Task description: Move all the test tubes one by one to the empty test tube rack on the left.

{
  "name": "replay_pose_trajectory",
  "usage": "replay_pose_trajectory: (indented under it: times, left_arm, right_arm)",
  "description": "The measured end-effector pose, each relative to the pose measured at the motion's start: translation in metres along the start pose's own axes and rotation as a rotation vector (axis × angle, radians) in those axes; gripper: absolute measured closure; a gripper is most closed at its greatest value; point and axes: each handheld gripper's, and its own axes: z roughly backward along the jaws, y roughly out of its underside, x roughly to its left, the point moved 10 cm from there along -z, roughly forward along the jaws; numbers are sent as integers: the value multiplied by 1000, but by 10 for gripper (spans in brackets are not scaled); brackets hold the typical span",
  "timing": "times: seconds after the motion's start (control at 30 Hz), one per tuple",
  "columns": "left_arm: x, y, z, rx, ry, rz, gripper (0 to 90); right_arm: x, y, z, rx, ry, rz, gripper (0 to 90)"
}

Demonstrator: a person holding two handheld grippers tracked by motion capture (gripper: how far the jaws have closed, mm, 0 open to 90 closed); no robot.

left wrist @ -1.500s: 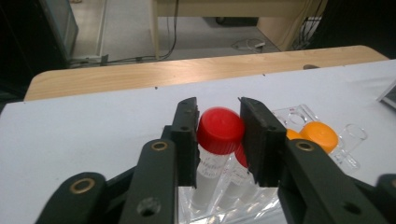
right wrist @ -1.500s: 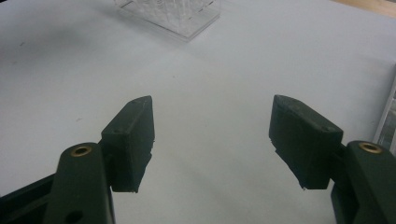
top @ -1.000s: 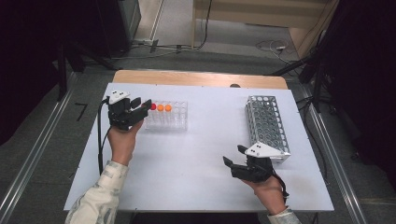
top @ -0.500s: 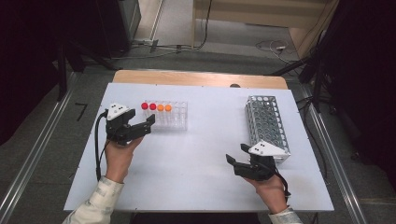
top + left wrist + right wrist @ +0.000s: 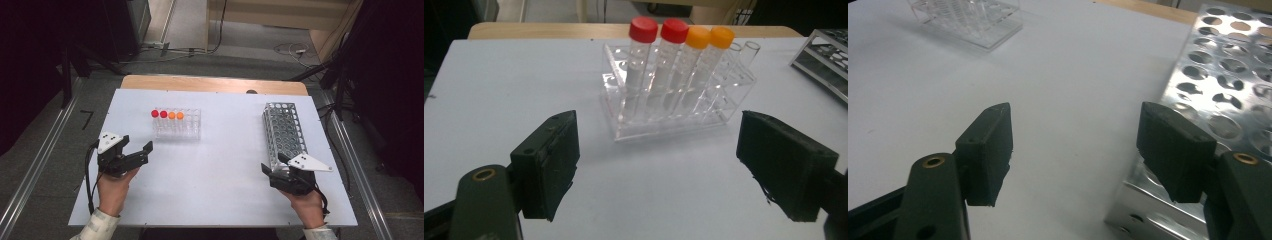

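A clear tube rack (image 5: 187, 131) stands left of the table's middle. It holds two red-capped tubes (image 5: 643, 28) and two orange-capped tubes (image 5: 722, 36), with uncapped tubes (image 5: 750, 47) beside them. My left gripper (image 5: 136, 146) hovers in front of and to the left of that rack. Its jaws have just been opening and stand wide, with nothing between them (image 5: 659, 160). A perforated metal rack (image 5: 285, 132) with empty holes lies at the right. My right gripper (image 5: 272, 165) is open at its near end, one jaw next to the metal wall (image 5: 1228, 75).
The white table top (image 5: 225, 170) ends in a wooden strip (image 5: 210, 84) at the far side. A person's hands and sleeves come in from the near edge. A cable (image 5: 90, 175) trails from the left gripper. Floor rails run along both sides of the table.
My left gripper drew back from the clear rack's left end toward the near left, and its jaws spread. The right hand shifted a little to the right by the metal rack.
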Motion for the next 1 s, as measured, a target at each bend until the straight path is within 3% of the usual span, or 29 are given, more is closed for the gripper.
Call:
replay_pose_trajectory:
  times: [0.3,0.57,0.8,1.0]
  left_arm:
    - [8,22,11,29,-16,4,148]
    - [16,32,25,11,-35,8,145]
    - [35,45,34,26,-75,30,135]
    - [51,60,29,64,-112,41,135]
  right_arm:
    - [-32,13,24,-17,61,-46,283]
    - [-65,32,46,-23,130,-93,277]
    - [-96,50,60,-28,174,-166,271]
    - [-117,66,61,-12,222,-202,265]
